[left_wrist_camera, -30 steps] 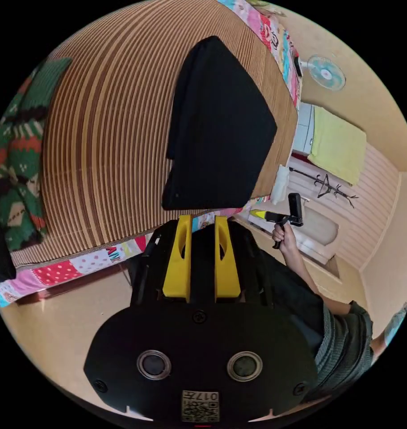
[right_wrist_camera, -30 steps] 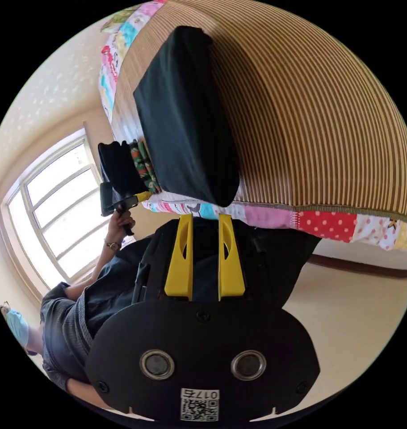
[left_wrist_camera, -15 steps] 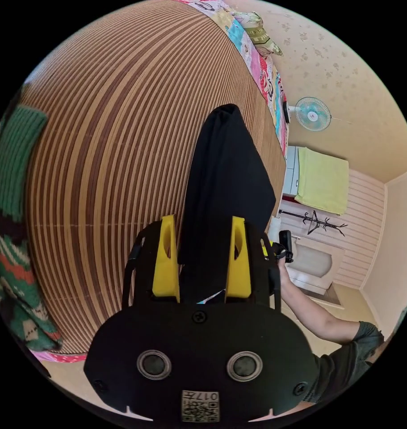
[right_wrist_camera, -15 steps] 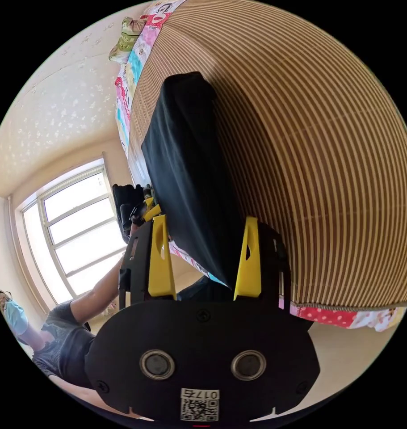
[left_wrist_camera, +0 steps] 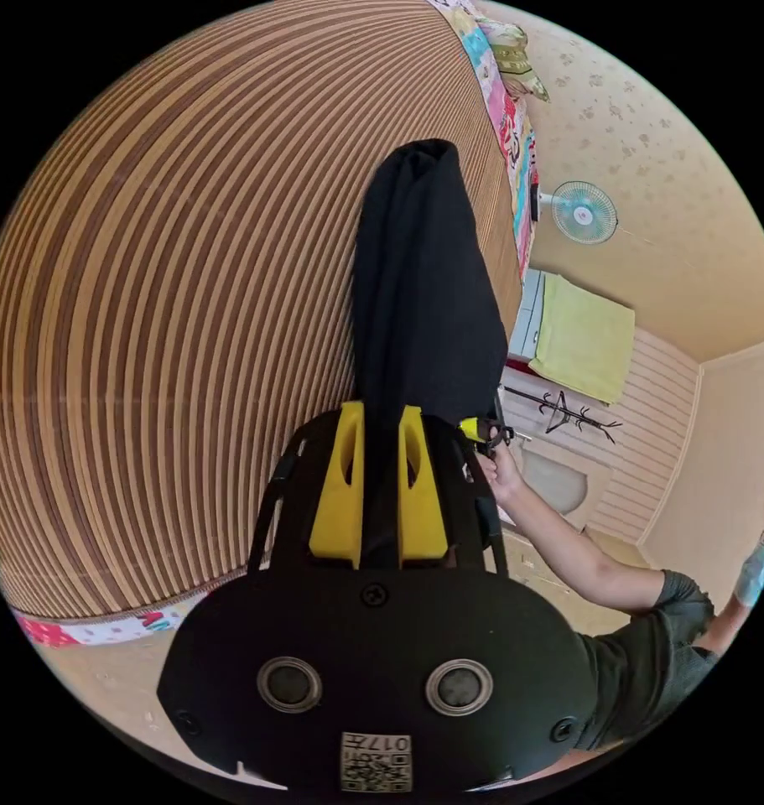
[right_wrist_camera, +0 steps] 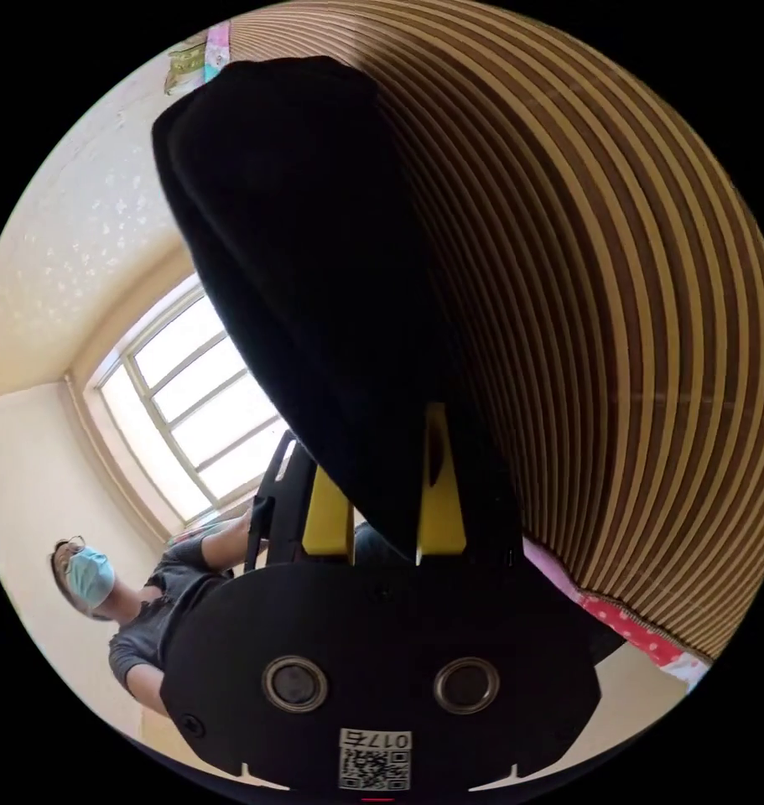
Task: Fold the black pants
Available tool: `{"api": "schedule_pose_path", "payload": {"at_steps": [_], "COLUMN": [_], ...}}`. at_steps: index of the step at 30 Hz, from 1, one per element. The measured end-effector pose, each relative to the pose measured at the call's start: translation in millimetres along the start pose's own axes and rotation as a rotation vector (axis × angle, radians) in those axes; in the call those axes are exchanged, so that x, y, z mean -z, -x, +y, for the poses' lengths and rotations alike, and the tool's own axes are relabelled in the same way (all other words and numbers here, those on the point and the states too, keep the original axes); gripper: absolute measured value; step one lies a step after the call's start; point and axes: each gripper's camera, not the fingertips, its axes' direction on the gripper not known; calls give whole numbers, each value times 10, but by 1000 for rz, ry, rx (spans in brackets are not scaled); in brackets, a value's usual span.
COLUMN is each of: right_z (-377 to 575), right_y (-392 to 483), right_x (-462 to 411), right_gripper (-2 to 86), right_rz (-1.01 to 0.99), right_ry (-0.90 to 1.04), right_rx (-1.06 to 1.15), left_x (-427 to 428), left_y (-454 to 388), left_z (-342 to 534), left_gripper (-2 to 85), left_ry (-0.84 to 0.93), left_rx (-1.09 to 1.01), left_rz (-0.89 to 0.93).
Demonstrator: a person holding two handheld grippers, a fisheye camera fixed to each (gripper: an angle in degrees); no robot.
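The black pants point(left_wrist_camera: 419, 285) lie folded in a long strip on the striped mat point(left_wrist_camera: 189, 293) of a bed. My left gripper point(left_wrist_camera: 382, 415) is shut on the pants' near edge, with black cloth filling the gap between its yellow jaws. A hand holds my right gripper point(left_wrist_camera: 482, 432) just to the right, at the same edge. In the right gripper view the pants point(right_wrist_camera: 314, 251) loom large and drape over the left jaw. There my right gripper point(right_wrist_camera: 386, 470) is shut on the cloth.
The brown striped mat point(right_wrist_camera: 633, 293) covers the bed, over a patchwork quilt point(left_wrist_camera: 105, 627) showing at the near edge. A fan point(left_wrist_camera: 583, 212), a yellow-green towel point(left_wrist_camera: 583, 335) and a coat rack point(left_wrist_camera: 566, 411) stand by the wall. The person point(right_wrist_camera: 138, 604) stands before a window point(right_wrist_camera: 197, 377).
Half a second ago both grippers stood open around the pants' near edge; both have shut on it. Both cameras have moved closer to the cloth.
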Motion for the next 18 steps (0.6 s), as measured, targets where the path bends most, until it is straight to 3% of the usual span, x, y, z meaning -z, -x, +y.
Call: {"api": "schedule_pose_path", "payload": {"at_steps": [6,12,18], "right_z": [734,1528,2472], "right_y": [122,502,925], "right_x": [388,1090,2210], "right_gripper": [128,94,70], "right_rz": [-1,46,164], "right_ry": [50,51,-45], "right_rx": [86,179,270], "left_x": [-346,-1062,-2294], "left_y": [5,-610,-1494], "left_z": [439,539,374], "left_gripper": [56,54,53], "left_ry": [100,273,464], "left_rx": [-27,-186,-343], "left_rz": [65,21,-15]}}
